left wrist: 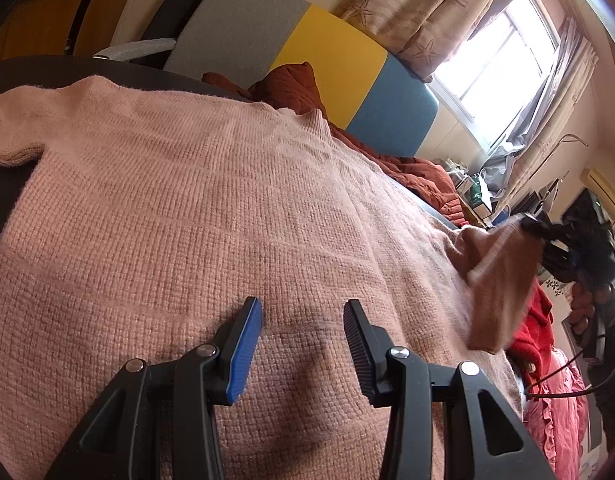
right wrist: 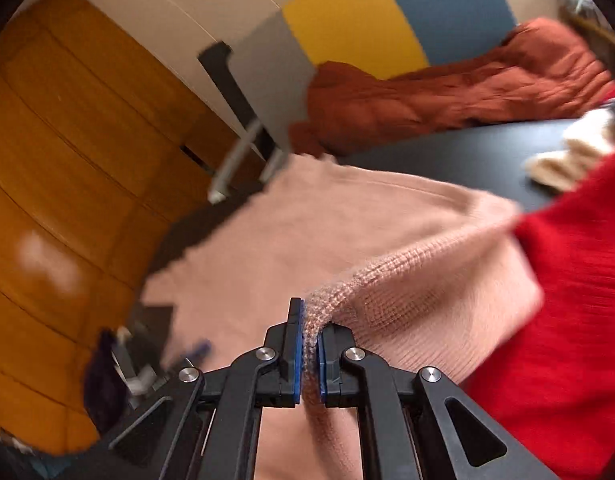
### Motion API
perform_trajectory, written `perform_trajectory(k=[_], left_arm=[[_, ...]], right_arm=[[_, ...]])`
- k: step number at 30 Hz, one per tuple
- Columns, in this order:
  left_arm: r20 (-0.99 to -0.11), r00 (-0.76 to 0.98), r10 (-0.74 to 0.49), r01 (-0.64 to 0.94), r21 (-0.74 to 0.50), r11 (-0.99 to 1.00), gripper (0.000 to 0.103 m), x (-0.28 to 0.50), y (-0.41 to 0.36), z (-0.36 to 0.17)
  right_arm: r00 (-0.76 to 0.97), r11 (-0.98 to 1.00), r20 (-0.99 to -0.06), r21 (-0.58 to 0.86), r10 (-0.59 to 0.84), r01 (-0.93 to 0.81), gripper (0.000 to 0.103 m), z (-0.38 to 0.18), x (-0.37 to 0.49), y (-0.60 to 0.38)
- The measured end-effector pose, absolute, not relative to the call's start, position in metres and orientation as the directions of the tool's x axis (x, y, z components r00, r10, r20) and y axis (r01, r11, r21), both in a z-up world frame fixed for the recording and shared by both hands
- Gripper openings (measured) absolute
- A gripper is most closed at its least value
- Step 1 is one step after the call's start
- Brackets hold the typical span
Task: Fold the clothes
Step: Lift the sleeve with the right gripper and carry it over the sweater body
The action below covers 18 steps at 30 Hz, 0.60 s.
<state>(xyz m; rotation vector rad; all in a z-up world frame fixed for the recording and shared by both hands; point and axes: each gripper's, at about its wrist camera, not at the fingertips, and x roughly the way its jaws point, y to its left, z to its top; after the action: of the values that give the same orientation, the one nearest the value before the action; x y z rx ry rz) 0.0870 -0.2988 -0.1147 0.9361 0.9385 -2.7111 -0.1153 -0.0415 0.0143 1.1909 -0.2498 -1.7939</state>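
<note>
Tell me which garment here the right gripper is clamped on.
The pink knit sweater: the right gripper pinches its ribbed edge. The red garment beside it and the rust quilted one at the back lie ungripped.

Black table (right wrist: 447,148), pink sweater (left wrist: 187,200), cream garment (right wrist: 567,156)
</note>
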Motion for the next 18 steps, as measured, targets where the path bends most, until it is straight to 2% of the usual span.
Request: perform_trajectory(k=[3,6,8,9,10,14,18], left_arm=[[-0.588,-0.804,0.087,0.296,-0.523,-0.799,0.043,0.088,-0.300,-0.115],[-0.586,-0.805,0.095,0.287,-0.524,-0.802,0.043,0.089,-0.299,-0.115],[-0.592,-0.799,0.108,0.280,-0.525,-0.804,0.044,0.089,-0.300,-0.113],[-0.594,-0.796,0.114,0.275,-0.524,-0.806,0.044,0.089,-0.299,-0.112],[-0.593,-0.796,0.124,0.250,-0.508,-0.824,0.045,0.087,-0.292,-0.106],[-0.591,-0.791,0.161,0.146,-0.437,-0.887,0.045,0.081,-0.262,-0.085],[-0.591,-0.779,0.210,-0.008,-0.326,-0.945,0.045,0.064,-0.215,-0.063]], right_arm=[[-0.079,-0.540,-0.590,0.667,-0.804,0.514,0.006,-0.003,-0.111,-0.085],[-0.078,-0.576,-0.610,0.688,-0.788,0.441,0.012,-0.021,-0.116,-0.119],[-0.062,-0.589,-0.622,0.699,-0.781,0.407,0.032,-0.034,-0.121,-0.129],[-0.064,-0.593,-0.621,0.706,-0.781,0.387,0.061,-0.038,-0.123,-0.129],[-0.075,-0.593,-0.613,0.715,-0.786,0.370,0.072,-0.041,-0.125,-0.127],[-0.073,-0.498,-0.511,0.781,-0.856,0.377,0.074,-0.042,-0.120,-0.099],[-0.075,-0.401,-0.403,0.838,-0.912,0.369,0.087,-0.051,-0.104,-0.056]])
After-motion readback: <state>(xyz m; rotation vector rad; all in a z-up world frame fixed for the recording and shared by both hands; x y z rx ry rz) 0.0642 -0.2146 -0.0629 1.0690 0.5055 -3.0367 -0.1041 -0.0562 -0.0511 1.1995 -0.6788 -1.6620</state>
